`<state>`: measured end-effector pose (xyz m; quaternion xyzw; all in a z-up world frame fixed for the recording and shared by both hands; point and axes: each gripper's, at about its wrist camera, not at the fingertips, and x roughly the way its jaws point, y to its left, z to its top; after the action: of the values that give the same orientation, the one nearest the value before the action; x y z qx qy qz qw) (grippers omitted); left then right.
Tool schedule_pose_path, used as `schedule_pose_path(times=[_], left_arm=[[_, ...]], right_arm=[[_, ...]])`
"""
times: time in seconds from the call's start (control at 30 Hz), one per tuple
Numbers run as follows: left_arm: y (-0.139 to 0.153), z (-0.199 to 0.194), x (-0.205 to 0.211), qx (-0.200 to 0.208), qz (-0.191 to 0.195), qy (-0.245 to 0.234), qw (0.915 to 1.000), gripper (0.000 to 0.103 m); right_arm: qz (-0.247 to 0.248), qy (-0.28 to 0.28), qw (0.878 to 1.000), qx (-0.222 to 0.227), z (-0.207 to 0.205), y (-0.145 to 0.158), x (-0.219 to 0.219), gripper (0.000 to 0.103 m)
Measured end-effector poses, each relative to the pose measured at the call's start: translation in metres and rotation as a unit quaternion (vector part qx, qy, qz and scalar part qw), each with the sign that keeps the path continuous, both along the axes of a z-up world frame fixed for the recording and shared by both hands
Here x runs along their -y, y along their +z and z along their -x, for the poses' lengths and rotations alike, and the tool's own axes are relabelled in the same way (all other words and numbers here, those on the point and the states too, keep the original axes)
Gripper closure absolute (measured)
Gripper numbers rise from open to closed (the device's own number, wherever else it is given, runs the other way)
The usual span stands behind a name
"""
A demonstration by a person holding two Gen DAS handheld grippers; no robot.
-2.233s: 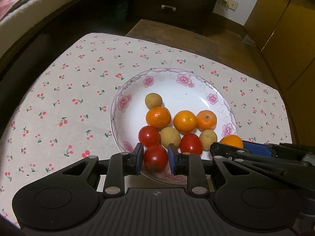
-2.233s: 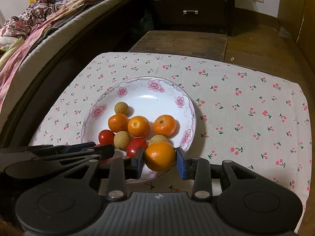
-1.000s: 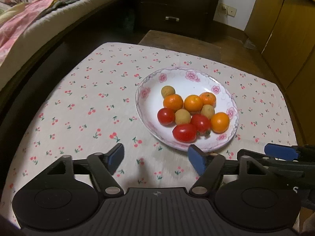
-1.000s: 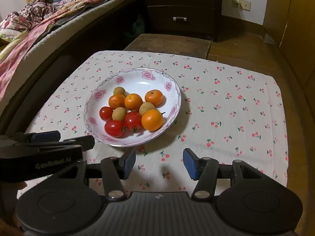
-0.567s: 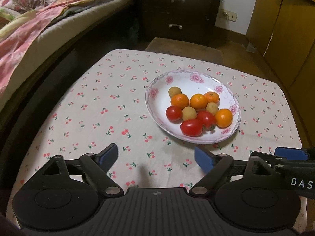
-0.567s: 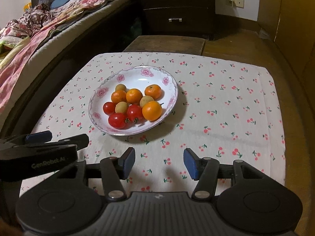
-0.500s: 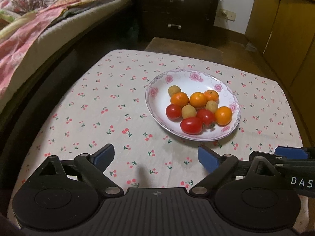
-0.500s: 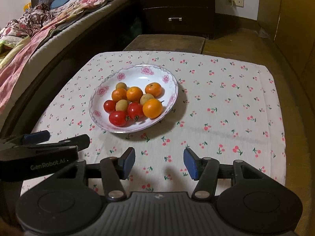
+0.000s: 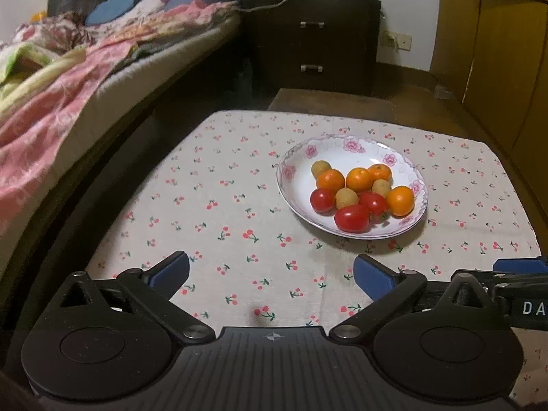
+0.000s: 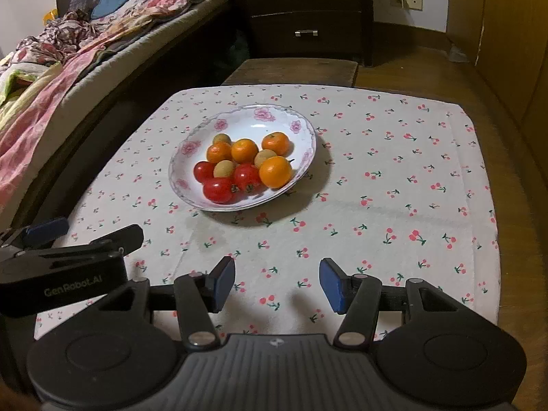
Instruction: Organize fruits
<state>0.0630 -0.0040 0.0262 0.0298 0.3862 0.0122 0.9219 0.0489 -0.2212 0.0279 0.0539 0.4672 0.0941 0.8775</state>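
Item: floral plate on the cherry-print tablecloth, holding all fruits clustered together, apparently so none rolls off; left gripper and right gripper both spread wide, empty, well apart from it, sorting seemingly complete.

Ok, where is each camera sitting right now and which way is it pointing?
Left wrist: on the left gripper, looking forward over the tablecloth to the plate of fruit, ahead to its right; its own open fingers show, and the right gripper's tip at right.
Right wrist: on the right gripper, facing the plate, ahead to its left; open fingers show, the left gripper at left.
Shared: plate, tablecloth, bed, drawers.
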Motion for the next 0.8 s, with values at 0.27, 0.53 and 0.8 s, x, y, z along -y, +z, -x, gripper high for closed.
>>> schedule_pose_path(times=[0.27, 0.53, 0.8], left_arm=[[0.006, 0.009, 0.004, 0.027, -0.029, -0.014, 0.9991, 0.0], [0.005, 0.014, -0.002, 0.013, 0.007, -0.021, 0.9997, 0.0], [0.033, 0.051, -0.02, 0.14, 0.049, 0.025, 0.9886, 0.0]], right_arm=[[-0.001, 0.001, 1.0, 0.01, 0.01, 0.005, -0.002, 0.048], [0.0, -0.003, 1.0, 0.011, 0.015, 0.005, 0.001, 0.048], [-0.009, -0.005, 1.0, 0.024, 0.021, 0.011, 0.005, 0.048]])
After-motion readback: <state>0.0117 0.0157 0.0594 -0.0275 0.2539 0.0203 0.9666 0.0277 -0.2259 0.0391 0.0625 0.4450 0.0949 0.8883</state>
